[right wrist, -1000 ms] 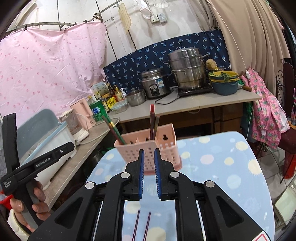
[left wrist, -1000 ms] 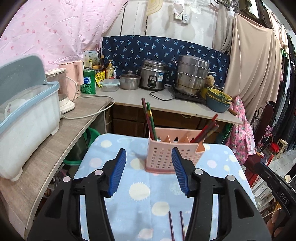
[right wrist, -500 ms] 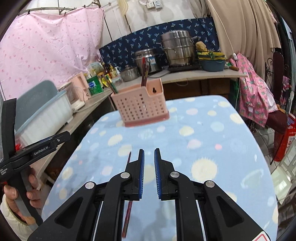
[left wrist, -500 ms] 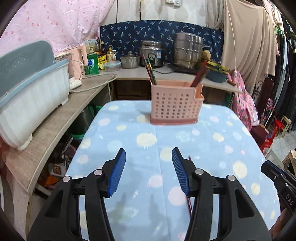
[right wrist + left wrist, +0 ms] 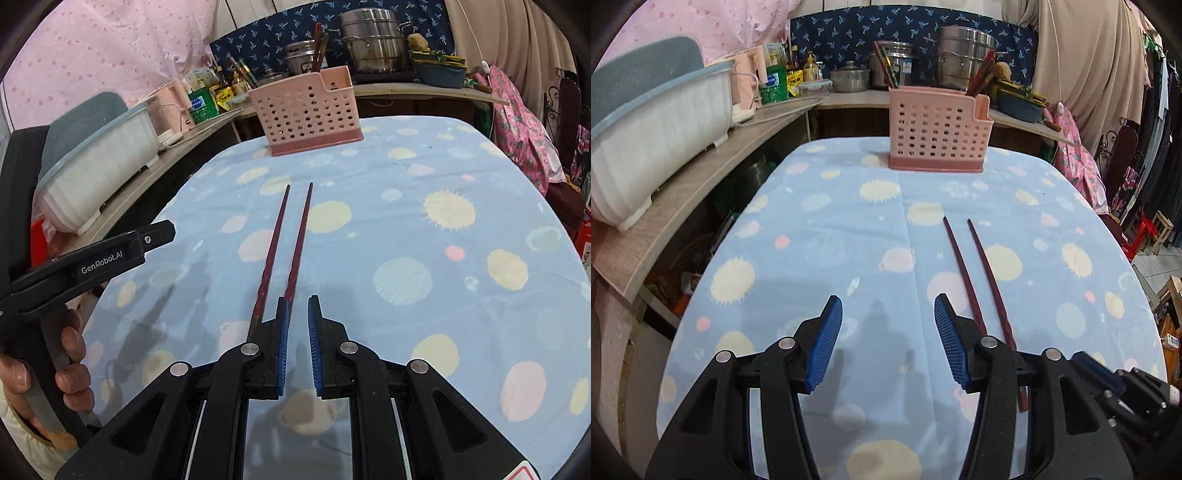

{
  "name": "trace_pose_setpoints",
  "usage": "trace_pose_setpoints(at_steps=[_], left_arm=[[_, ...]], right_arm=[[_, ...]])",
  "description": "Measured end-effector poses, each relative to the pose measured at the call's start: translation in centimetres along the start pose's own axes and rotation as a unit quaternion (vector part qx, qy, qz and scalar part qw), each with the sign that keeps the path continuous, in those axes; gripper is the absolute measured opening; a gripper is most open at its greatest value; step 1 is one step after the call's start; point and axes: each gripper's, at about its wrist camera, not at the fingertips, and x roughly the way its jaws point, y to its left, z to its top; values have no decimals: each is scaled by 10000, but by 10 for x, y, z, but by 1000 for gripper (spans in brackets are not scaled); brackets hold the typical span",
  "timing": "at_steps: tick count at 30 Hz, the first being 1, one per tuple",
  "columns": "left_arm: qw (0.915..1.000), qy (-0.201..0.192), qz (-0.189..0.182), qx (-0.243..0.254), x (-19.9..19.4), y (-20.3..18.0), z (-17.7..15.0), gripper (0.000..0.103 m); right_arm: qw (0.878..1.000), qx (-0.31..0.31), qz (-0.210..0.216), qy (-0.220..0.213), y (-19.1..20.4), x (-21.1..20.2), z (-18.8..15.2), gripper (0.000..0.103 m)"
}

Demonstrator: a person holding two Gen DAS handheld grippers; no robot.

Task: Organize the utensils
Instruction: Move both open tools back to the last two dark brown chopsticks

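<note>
A pair of dark red chopsticks (image 5: 975, 275) lies side by side on the blue dotted tablecloth, also in the right wrist view (image 5: 286, 247). A pink perforated utensil basket (image 5: 938, 129) stands at the table's far end with several chopsticks in it; it also shows in the right wrist view (image 5: 308, 110). My left gripper (image 5: 888, 338) is open and empty, just left of the chopsticks' near ends. My right gripper (image 5: 295, 339) is nearly shut with a narrow gap, empty, right above the chopsticks' near ends.
A white and blue dish rack (image 5: 653, 125) sits on the wooden counter (image 5: 701, 184) left of the table. Pots, a rice cooker and bottles stand on the back counter (image 5: 857, 98). The left gripper's handle and hand show in the right wrist view (image 5: 66, 280).
Both grippers have pulled back from the pink basket toward the near end of the table and lowered. The chopsticks on the cloth have come fully into view.
</note>
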Motion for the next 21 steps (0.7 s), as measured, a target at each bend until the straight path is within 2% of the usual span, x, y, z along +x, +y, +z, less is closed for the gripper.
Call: trace_pose_setpoints(at_steps=[8, 10, 13, 21], left_arm=[[9997, 258, -25, -45, 8, 3, -21, 50], [9995, 298, -37, -63, 8, 3, -24, 51], [9994, 336, -68, -96, 9, 4, -28, 58], [9992, 377, -148, -72, 10, 1, -33, 59]], right_arm=[[9997, -11, 45, 245, 14, 15, -17, 12], [9996, -7, 58, 285, 16, 18, -17, 12], [9994, -32, 36, 340, 19, 23, -18, 12], [9990, 39, -113, 427, 16, 32, -19, 12]])
